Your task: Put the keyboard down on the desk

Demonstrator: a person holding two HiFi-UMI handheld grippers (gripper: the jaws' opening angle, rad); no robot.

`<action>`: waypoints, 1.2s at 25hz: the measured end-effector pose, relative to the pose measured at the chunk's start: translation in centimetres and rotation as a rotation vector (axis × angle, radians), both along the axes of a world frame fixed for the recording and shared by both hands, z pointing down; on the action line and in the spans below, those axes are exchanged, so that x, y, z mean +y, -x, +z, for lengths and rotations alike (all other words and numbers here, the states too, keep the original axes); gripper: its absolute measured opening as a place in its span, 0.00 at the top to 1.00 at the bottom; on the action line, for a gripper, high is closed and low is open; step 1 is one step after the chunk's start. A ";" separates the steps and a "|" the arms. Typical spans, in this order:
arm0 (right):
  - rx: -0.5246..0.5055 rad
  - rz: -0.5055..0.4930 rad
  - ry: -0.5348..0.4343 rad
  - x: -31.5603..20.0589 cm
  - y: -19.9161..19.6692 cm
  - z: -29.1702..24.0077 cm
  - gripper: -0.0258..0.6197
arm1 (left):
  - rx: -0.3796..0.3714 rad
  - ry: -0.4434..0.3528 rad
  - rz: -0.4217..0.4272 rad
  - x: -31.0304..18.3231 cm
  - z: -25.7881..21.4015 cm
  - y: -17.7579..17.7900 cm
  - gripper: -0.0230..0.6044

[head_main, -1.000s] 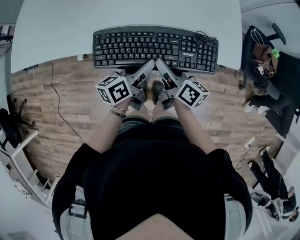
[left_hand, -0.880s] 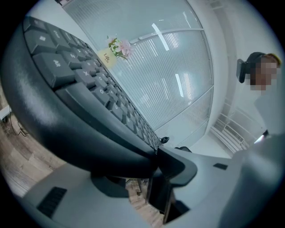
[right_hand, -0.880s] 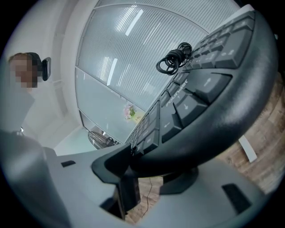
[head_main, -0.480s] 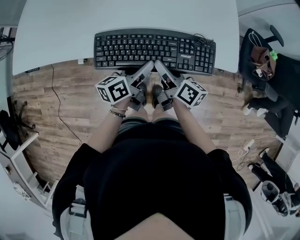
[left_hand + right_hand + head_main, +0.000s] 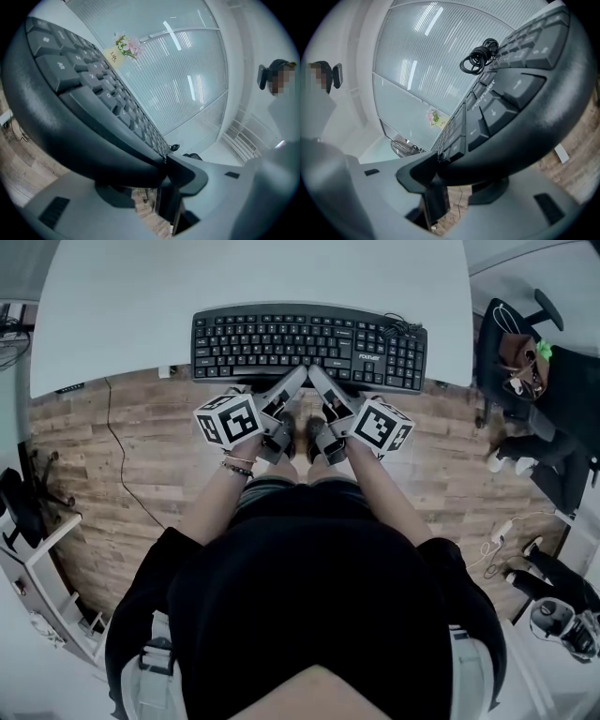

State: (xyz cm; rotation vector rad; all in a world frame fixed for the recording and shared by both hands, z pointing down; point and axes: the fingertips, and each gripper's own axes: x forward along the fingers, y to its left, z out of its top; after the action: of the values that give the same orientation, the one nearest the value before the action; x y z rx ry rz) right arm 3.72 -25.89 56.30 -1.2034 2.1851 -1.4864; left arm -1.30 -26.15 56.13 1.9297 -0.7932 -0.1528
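- Keyboard (image 5: 309,341) is black and lies flat, long side parallel to the front edge of the desk (image 5: 234,277). Most of it is over the white top.
- Its near rim sits at the desk's front edge, right above the wood floor (image 5: 122,456). Can't tell if it rests on the top or hangs just over it.
- White desk surface runs on past the keyboard's far edge and out to both sides, with more on the left than the right.
- Coiled cable (image 5: 403,326) is bunched on the keyboard's far right corner, also seen in the right gripper view (image 5: 480,57).
- To the right of the desk a chair (image 5: 525,352) stands on the floor, well apart from the keyboard.
- Left gripper (image 5: 296,381) is clamped on the keyboard's near rim at mid-length. Its own view (image 5: 159,173) shows one jaw under the rim and one over the key side of the keyboard (image 5: 70,108).
- Right gripper (image 5: 319,381) has the same grip just beside it; its own view (image 5: 440,173) shows the jaws closed on the rim of the keyboard (image 5: 520,108).
- The two grippers form a V with tips nearly meeting and marker cubes spread apart.
- Both forearms reach forward from the torso over the floor, with the grippers near level and slightly nose-down.
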 end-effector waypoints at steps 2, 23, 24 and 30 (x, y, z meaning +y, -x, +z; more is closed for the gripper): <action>0.000 0.005 0.001 0.0 -0.1 0.0 0.65 | -0.003 0.002 -0.008 0.1 0.0 0.0 0.62; 0.160 -0.018 0.043 2.0 -0.7 -0.2 0.48 | -0.201 -0.023 0.046 2.0 0.0 1.2 0.44; 0.164 -0.021 0.047 2.3 -0.8 -0.2 0.48 | -0.209 -0.022 0.050 2.3 -0.1 1.2 0.44; 0.196 -0.061 0.061 4.0 -0.8 -0.7 0.46 | -0.290 -0.005 0.080 3.9 -0.6 2.0 0.43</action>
State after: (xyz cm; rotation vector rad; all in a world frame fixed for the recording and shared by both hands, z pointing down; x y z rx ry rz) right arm 4.57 -21.93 55.58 -1.3666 2.3358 -1.5276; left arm -3.29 -22.30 55.53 2.0108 -0.9026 0.1788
